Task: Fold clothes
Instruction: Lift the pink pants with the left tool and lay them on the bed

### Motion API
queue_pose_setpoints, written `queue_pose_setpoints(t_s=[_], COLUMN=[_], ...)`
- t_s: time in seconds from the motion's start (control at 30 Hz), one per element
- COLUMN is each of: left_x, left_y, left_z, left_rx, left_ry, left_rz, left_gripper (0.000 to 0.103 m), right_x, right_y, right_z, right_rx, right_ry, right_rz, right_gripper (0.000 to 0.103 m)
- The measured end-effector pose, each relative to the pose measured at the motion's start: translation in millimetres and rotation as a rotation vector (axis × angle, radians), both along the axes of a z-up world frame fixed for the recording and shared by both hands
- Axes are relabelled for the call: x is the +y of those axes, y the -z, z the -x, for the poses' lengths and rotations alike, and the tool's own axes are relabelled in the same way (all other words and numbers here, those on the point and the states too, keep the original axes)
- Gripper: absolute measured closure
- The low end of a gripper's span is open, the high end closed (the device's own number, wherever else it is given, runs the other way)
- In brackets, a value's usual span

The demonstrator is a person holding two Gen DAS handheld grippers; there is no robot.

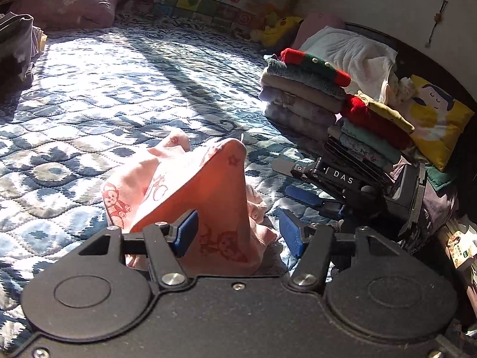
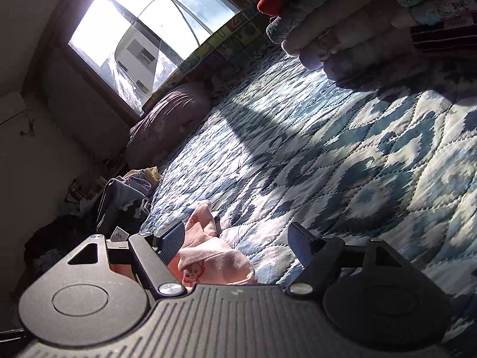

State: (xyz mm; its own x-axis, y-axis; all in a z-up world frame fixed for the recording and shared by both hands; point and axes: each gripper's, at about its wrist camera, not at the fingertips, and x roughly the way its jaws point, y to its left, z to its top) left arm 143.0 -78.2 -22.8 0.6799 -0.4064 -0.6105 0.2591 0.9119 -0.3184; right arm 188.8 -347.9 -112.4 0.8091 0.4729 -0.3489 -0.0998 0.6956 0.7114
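Garment (image 1: pixel 190 191): I see it on the quilt (image 1: pixel 119 95), before my left gripper (image 1: pixel 238 232).
Folded stacks (image 1: pixel 301 95): right, further back.
Pillow (image 1: pixel 68 3): far left.

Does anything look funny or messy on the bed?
Yes. The pink garment lies crumpled on the quilt with one corner poking up like a tent, between the open left gripper. Beside it, the folded stacks look neat, though the nearer one leans.
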Motion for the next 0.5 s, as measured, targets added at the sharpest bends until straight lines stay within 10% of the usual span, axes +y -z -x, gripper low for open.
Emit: queue_pose_setpoints(t_s=[0.13, 0.17, 0.23, 0.5], left_x=[-20.3, -22.1, -17.2, 47.3], left_y=[4.4, 9.0, 16.6, 26.7], left_z=[-23.4, -28.0, -27.4, 47.8], left_rx=[0.026, 0.040, 0.058, 0.025], left_ry=[-0.074, -0.096, -0.111, -0.069], left_rz=[-0.001, -0.019, -0.030, -0.006], left_gripper=[0.052, 0.080, 0.100, 0.102], right_x=[2.4, 2.6, 3.4, 8.4], right_y=[7.1, 9.2, 11.7, 9.9], right_z=[-7.1, -9.1, -12.5, -14.4], right_rx=[0.037, 0.047, 0.064, 0.080], right_ry=[-0.020, -0.027, -0.040, -0.113], right_rz=[-0.036, -0.049, -0.066, -0.071], right_gripper=[0.026, 0.026, 0.026, 0.021])
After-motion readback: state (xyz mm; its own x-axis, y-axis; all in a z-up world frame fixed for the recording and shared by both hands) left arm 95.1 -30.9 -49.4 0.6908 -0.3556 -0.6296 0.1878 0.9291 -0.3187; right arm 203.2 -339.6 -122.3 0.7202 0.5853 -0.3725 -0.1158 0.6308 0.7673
